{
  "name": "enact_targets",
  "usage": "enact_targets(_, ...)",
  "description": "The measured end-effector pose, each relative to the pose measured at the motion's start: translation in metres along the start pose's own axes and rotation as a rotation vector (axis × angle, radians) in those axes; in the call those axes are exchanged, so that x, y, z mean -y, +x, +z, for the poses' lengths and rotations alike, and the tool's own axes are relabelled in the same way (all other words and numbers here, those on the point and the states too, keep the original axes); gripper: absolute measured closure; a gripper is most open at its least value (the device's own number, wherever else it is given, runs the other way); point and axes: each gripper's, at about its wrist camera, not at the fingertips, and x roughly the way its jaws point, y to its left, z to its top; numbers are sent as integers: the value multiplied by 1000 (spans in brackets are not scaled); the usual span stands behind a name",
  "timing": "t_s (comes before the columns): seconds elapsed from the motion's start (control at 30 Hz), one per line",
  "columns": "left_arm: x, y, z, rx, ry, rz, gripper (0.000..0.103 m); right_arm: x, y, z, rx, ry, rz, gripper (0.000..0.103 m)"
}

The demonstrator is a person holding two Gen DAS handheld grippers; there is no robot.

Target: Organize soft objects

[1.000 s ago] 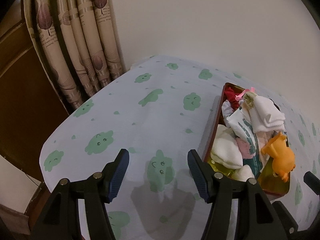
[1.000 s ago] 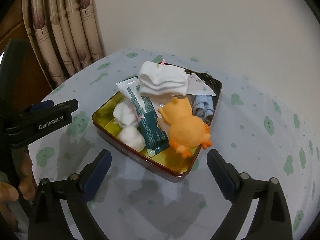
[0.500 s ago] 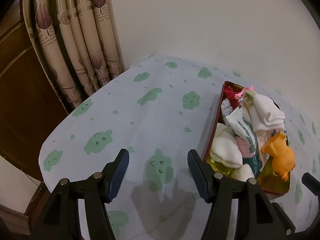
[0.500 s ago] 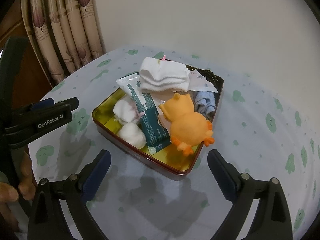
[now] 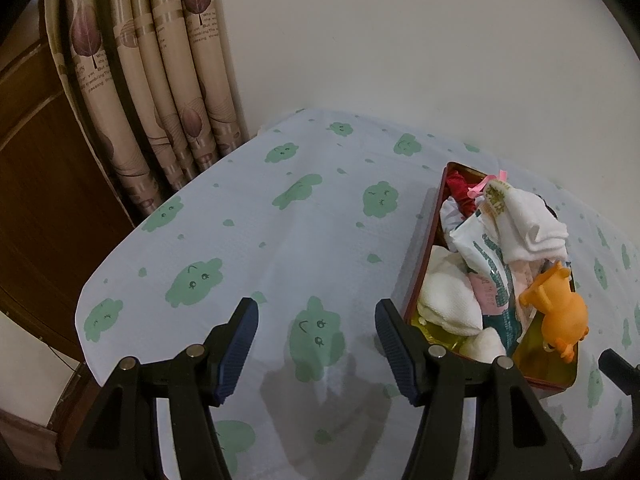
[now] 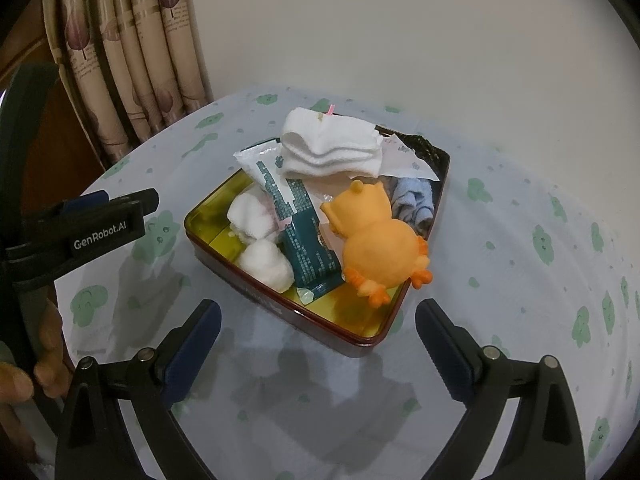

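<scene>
A dark red tin tray [image 6: 320, 320] with a gold inside sits on the table. In it lie an orange soft toy [image 6: 380, 240], a folded white cloth [image 6: 328, 148], two white soft balls [image 6: 266, 266], a teal packet [image 6: 308, 248] and a blue cloth [image 6: 412, 198]. The tray also shows in the left wrist view [image 5: 416, 264], with the toy [image 5: 558, 308] at its near end. My right gripper [image 6: 318, 344] is open and empty, just in front of the tray. My left gripper [image 5: 316, 340] is open and empty over bare tablecloth, left of the tray.
The table wears a pale blue cloth with green cloud prints [image 5: 304, 216]. A beige patterned curtain [image 5: 160, 72] hangs at the back left beside a white wall. The table's left edge [image 5: 92, 280] drops to a dark wooden floor.
Both grippers have shifted only slightly; the tray sits a little lower and nearer in the right wrist view. Nothing was taken hold of or let go.
</scene>
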Motion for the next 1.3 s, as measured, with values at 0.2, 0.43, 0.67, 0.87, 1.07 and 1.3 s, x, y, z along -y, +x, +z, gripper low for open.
enact_targets(0.2,0,0,0,1,0,-1,41,-1,2,-1,-7,-1,2,6)
enact_targets(0.43,1,0,0,1,3,-1,41,0,2,-1,-5,-1,-3,6)
enact_targets(0.67,2,-1,-1,1,7,-3,41,2,2,-2,-8,0,0,6)
enact_targets(0.87,2,-1,-1,1,8,-3,41,1,2,-2,-8,2,-2,6)
enact_targets(1.07,3,-1,-1,-2,11,-3,41,1,3,-1,-10,0,-3,6)
enact_targets(1.3,5,-2,-1,4,21,-7,41,0,3,-2,-15,0,1,6)
